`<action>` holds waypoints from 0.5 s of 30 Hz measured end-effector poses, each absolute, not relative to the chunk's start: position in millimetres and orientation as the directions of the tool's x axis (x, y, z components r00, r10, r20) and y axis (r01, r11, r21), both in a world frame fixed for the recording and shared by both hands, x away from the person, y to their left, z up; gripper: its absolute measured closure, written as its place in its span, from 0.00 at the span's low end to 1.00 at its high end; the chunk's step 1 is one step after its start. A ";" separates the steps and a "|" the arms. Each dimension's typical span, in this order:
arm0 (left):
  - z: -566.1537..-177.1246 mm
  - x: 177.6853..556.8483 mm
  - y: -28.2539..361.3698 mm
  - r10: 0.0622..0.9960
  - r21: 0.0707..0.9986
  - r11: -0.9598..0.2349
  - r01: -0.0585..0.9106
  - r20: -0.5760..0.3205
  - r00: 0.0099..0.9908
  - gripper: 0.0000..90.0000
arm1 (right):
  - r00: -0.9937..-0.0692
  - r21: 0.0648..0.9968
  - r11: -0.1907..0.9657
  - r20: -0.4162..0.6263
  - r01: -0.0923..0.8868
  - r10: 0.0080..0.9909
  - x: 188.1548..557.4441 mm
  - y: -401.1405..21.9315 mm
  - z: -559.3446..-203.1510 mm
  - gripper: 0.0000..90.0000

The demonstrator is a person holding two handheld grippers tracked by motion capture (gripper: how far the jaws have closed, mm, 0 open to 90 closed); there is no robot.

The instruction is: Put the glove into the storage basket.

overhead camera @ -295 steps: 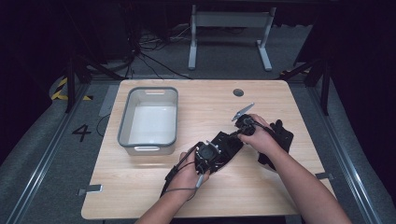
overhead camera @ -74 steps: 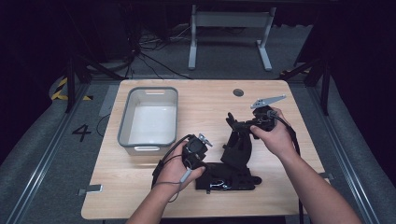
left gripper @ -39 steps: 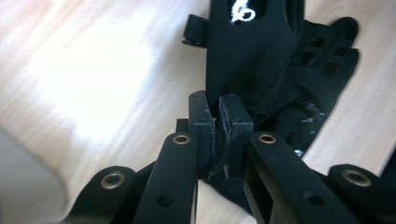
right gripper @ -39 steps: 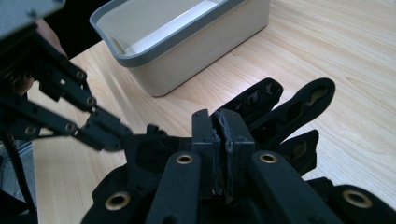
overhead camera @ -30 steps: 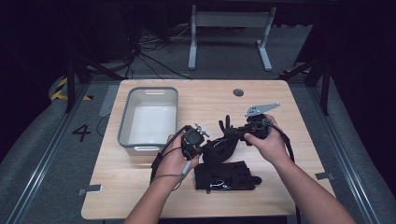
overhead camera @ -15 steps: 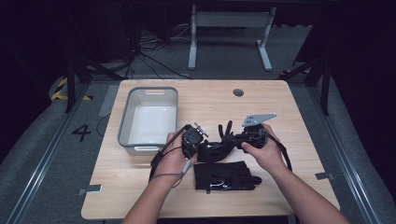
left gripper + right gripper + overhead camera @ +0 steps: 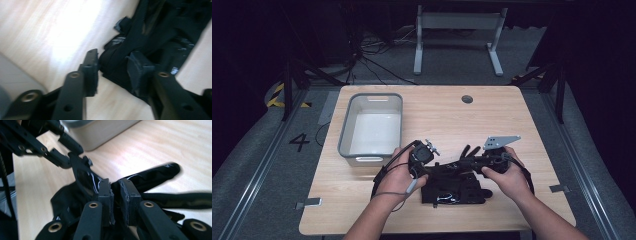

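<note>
Two black gloves lie at the table's near middle. One glove point(image 7: 452, 192) lies flat; the other glove point(image 7: 458, 164) rests across its far edge, fingers pointing away. My left gripper point(image 7: 434, 167) point(image 7: 112, 65) is at that glove's left end; its jaws have just been opening and stand wide apart, with the glove point(image 7: 155, 32) just beyond the pads, untouched. My right gripper point(image 7: 469, 162) point(image 7: 115, 185) comes in from the right. Its jaws have just been opening too: a narrow gap shows, with a fold of the glove point(image 7: 150, 173) loose in it.
A grey bin point(image 7: 372, 127) point(image 7: 105, 130) stands empty at the left of the wooden table point(image 7: 522, 115), close behind my left hand. A small round hole point(image 7: 467, 99) sits near the far edge. The left gripper point(image 7: 57, 155) also appears in the right gripper view.
The right hand has come down and a little left, lowering the glove onto the flat one. The left gripper's jaws have sprung apart and let go of the glove.
</note>
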State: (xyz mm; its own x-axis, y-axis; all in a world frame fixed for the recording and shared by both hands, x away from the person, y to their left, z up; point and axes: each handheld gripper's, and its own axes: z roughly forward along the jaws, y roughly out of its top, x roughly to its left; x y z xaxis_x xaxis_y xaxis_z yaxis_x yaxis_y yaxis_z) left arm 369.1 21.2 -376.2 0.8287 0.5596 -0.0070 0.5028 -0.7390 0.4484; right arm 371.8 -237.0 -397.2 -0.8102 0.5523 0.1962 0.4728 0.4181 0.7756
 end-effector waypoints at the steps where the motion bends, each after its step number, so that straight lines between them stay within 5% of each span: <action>1: -375.3 367.8 21.9 0.550 0.452 -0.733 0.509 -0.047 0.834 0.64 | -0.810 0.769 0.424 0.202 0.479 0.550 368.1 -239.7 -396.9 0.89; 6: -369.8 359.6 24.7 0.513 0.456 -0.723 0.519 -0.150 0.846 0.59 | -0.819 0.726 0.474 0.216 0.499 0.531 347.4 -248.1 -400.6 0.85; 15: -366.6 358.0 29.6 0.515 0.466 -0.705 0.535 -0.184 0.838 0.57 | -0.841 0.716 0.514 0.192 0.473 0.505 317.2 -262.4 -380.4 0.83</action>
State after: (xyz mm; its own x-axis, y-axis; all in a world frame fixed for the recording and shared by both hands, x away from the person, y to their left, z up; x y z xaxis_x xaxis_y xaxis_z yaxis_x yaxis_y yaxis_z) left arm 358.0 29.6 -366.6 0.8375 0.5145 -0.1840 0.5352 -0.7046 0.4658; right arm 317.2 -262.4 -380.4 -0.8413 0.5052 0.1924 0.4725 0.5143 0.7157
